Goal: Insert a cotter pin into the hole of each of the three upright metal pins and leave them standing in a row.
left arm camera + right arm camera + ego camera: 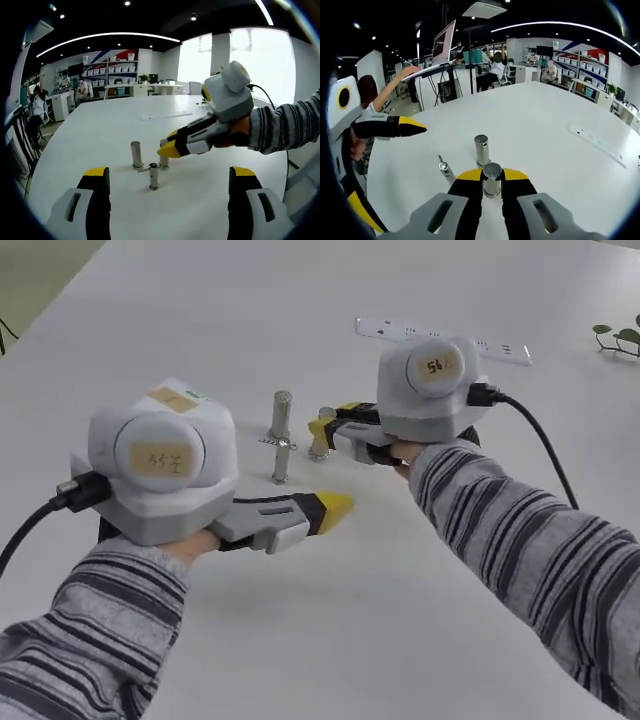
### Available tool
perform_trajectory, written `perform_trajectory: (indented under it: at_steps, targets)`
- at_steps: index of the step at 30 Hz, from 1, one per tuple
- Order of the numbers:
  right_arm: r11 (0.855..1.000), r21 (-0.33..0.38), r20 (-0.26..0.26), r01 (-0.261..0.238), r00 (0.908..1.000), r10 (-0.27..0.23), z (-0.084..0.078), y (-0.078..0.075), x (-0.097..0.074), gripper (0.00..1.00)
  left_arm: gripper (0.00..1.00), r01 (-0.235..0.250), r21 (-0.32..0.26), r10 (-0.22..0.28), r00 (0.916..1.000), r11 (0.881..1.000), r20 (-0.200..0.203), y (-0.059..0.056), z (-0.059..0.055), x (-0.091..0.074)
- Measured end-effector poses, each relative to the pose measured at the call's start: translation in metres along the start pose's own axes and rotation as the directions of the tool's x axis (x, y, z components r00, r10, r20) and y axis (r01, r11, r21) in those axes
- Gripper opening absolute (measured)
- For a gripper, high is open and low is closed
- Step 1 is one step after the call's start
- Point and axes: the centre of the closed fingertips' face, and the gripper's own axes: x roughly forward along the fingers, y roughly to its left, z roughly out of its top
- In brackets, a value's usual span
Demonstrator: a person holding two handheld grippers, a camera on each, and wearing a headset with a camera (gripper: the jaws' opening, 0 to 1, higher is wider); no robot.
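Three metal pins stand close together on the white table (330, 640), about midway between the two grippers. The pin in the grasp (492, 179) stands upright with its base on the table, and the right tongs (325, 427) are closed on it, one yellow tip against each side. Just beside it the tallest pin (281, 412) stands free. The third pin (280, 466) stands in front of that one, nearer the person. A small cotter pin (274, 443) juts out sideways near its top; whether it passes fully through the hole cannot be told.

The left tongs (332, 506) hover low over the table, near the pins but apart from them and pointing toward them. In the left gripper view the jaws stand wide apart with nothing between them. Striped sleeves (520, 540) cover both of the person's arms.

Farther back on the table lies a white power strip (440, 340), and a green plant (622, 337) shows at the right edge.
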Motion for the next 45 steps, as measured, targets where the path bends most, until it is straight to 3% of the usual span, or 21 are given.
perform_trajectory:
  at_steps: [12,21,28,45]
  targets:
    - [1.0,-0.001,-0.027,0.001,0.9996,-0.001,-0.021,0.008,-0.026,0.08,0.98,0.019,0.006,-0.019,0.9993,1.0,-0.033,-0.005,-0.006,0.003]
    - [1.0,-0.001,-0.04,0.004,0.9992,-0.004,-0.035,0.004,-0.036,0.08,0.97,0.022,0.01,-0.022,0.9993,1.0,-0.029,-0.007,-0.006,0.004]
    - [1.0,-0.016,-0.046,0.006,0.9989,-0.007,-0.039,0.001,-0.04,0.08,0.96,0.035,0.008,-0.035,0.9992,0.999,-0.017,-0.011,-0.003,0.005]
    - [1.0,-0.024,-0.047,0.003,0.9989,-0.004,-0.046,0.012,-0.048,0.09,0.97,0.032,0.009,-0.032,0.9993,0.999,-0.02,-0.011,-0.003,0.005]
